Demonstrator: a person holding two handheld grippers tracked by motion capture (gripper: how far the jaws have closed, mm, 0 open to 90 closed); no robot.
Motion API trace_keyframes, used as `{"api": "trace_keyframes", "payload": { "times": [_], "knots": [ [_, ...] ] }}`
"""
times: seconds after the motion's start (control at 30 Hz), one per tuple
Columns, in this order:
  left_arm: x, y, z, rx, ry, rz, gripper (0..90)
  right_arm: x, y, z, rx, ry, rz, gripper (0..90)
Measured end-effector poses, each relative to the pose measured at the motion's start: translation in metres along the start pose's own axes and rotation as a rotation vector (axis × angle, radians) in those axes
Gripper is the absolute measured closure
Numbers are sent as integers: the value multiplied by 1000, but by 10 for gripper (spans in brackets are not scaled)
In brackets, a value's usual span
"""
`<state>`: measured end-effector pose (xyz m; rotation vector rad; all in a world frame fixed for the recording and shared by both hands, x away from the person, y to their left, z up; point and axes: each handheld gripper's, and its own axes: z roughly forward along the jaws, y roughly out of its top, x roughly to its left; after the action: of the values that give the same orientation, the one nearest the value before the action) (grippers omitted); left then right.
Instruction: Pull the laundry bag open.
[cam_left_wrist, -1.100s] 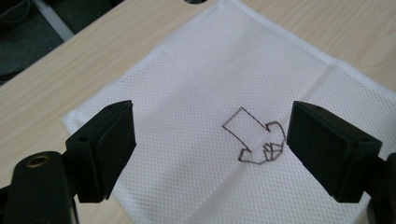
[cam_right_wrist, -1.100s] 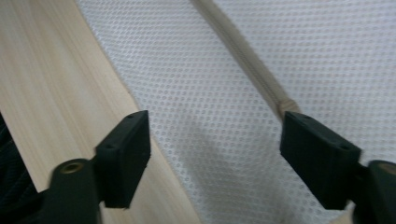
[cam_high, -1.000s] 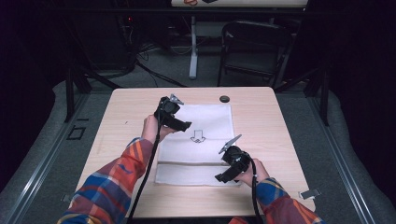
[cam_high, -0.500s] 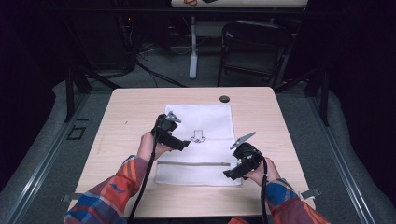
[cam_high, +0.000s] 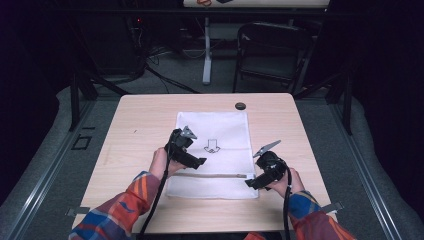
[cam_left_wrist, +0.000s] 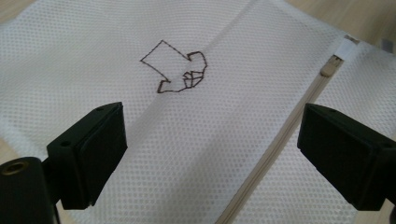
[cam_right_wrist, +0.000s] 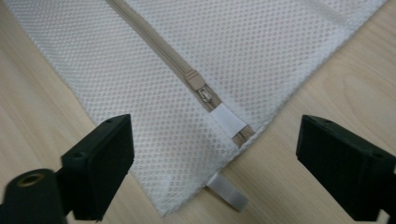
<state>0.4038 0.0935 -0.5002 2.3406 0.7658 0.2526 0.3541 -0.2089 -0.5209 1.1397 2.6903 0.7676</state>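
White mesh bag (cam_high: 212, 152) is lying flat on the table (cam_high: 140, 125), zipper pull (cam_right_wrist: 204, 94) sitting between my right hand-held gripper (cam_right_wrist: 212, 163)'s spread jaws; my left hand-held gripper (cam_left_wrist: 210, 154) is hovering spread too. Closing carelessly, I'm risking pinching loose mesh and bunching the bag.

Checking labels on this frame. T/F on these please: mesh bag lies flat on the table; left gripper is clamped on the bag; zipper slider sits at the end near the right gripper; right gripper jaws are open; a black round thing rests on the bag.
1. The mesh bag lies flat on the table. True.
2. The left gripper is clamped on the bag. False: its jaws stand wide apart above the mesh, holding nothing.
3. The zipper slider sits at the zipper's end near the right gripper. True.
4. The right gripper's jaws are open. True.
5. The black round thing rests on the bag. False: it lies on bare wood beyond the bag's far edge.
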Motion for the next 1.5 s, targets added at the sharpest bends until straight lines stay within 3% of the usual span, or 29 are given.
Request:
{"api": "trace_keyframes", "payload": {
  "times": [0.3, 0.43, 0.5, 0.63, 0.8, 1.0, 1.23, 1.5],
  "knots": [
    [-18, 6, 20, -3, -50, 47, 120, -7, -1, -1, -29, -28, 23, 279],
    [-27, 11, 30, -4, -74, 84, 153, -7, -1, 1, -38, -29, 21, 439],
    [-31, 13, 35, -4, -100, 104, 176, -8, -1, 1, -36, -33, 24, 577],
    [-41, 17, 47, -13, -156, 130, 261, -11, -2, 8, -35, -18, 34, 768],
    [-54, 22, 61, -16, -214, 173, 399, -10, 2, 22, 3, -11, 17, 900],
    [-69, 26, 82, 26, -260, 231, 510, -9, -1, 34, 45, -20, -3, 900],
    [-78, 25, 104, 58, -294, 266, 642, -10, -4, 38, 26, -1, 14, 900],
    [-82, 27, 111, 56, -273, 281, 800, -10, -3, 38, 34, -9, 7, 900]
  ]
}}
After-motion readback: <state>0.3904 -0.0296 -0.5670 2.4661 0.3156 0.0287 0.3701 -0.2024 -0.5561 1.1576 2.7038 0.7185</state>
